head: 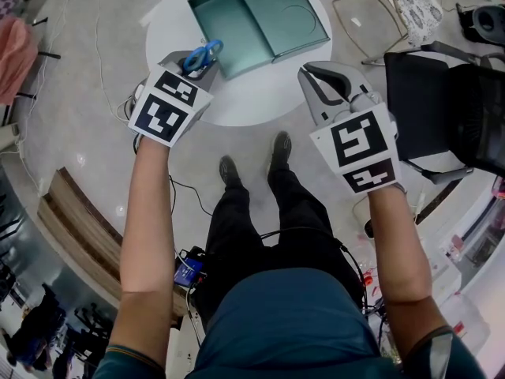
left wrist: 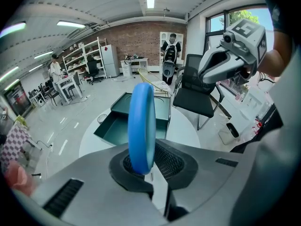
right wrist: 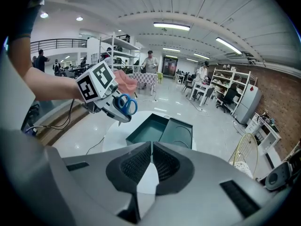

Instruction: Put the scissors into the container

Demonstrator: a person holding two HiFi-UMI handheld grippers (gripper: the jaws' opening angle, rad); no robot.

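Scissors [left wrist: 141, 126] with blue handles sit clamped between the jaws of the left gripper [head: 199, 63], one handle loop standing up out of the pads. Just ahead of that gripper, the open teal container [head: 237, 22] lies on a round white table [head: 260, 97]. The right gripper [head: 317, 76], off to its right, has its jaws closed together on nothing.

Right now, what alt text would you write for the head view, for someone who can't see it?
Seen from above, the left gripper clamps blue-handled scissors, while the right gripper is shut and empty. Ahead of both, an open teal container sits on a round white table.
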